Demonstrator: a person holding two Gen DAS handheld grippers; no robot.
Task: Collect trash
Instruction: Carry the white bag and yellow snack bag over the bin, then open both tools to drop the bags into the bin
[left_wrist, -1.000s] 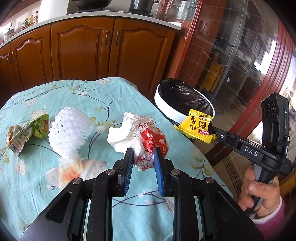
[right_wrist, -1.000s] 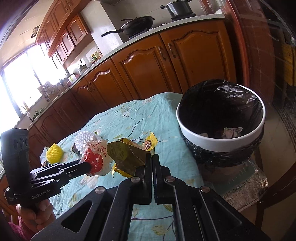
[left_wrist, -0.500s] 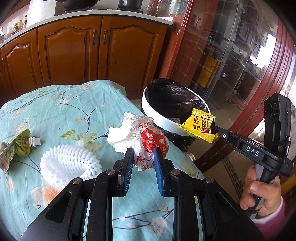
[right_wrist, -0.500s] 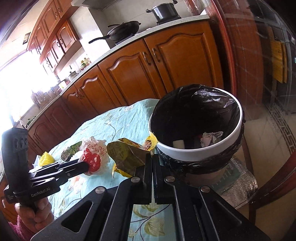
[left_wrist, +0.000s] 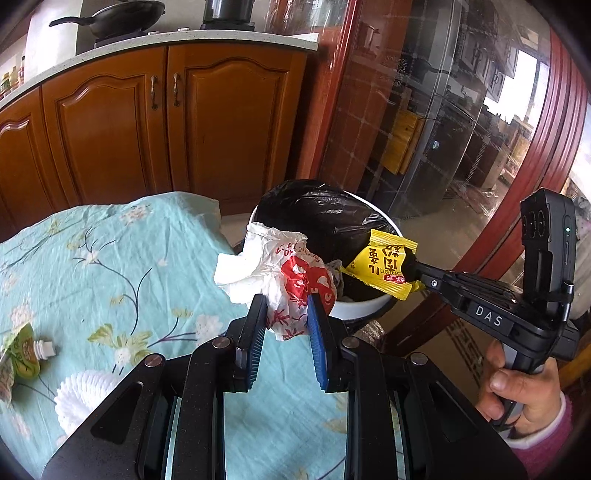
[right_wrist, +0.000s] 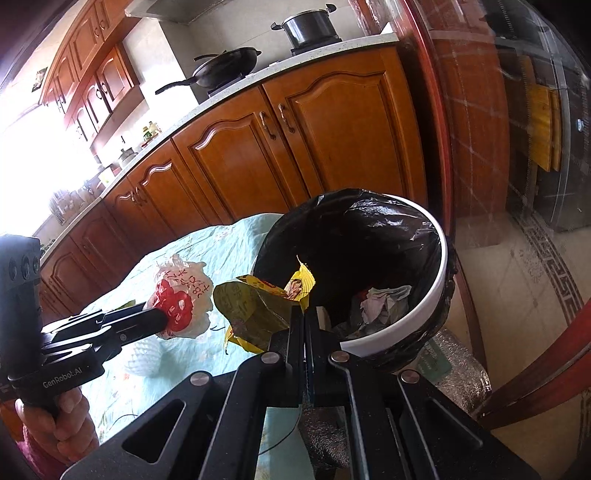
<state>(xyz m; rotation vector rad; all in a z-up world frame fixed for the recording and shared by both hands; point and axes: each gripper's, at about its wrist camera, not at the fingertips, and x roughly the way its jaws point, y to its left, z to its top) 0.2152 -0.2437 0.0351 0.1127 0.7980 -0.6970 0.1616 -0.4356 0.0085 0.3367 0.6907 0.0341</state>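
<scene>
My left gripper is shut on a crumpled white and red plastic bag, held in the air at the table's right edge, just short of the bin. The same bag shows in the right wrist view, pinched at the left gripper's tip. My right gripper is shut on a yellow snack wrapper; in the left wrist view that wrapper hangs over the bin's mouth at the right gripper's tip. The white bin has a black liner and holds crumpled paper.
The table wears a light blue flowered cloth. On it lie a white foam fruit net and a green drink pouch at the left. Brown kitchen cabinets stand behind, a glass door to the right.
Both grippers have moved toward the bin with their loads. The yellow wrapper now hangs over the bin's mouth, and the foam net and pouch have slid to the lower left of the left wrist view.
</scene>
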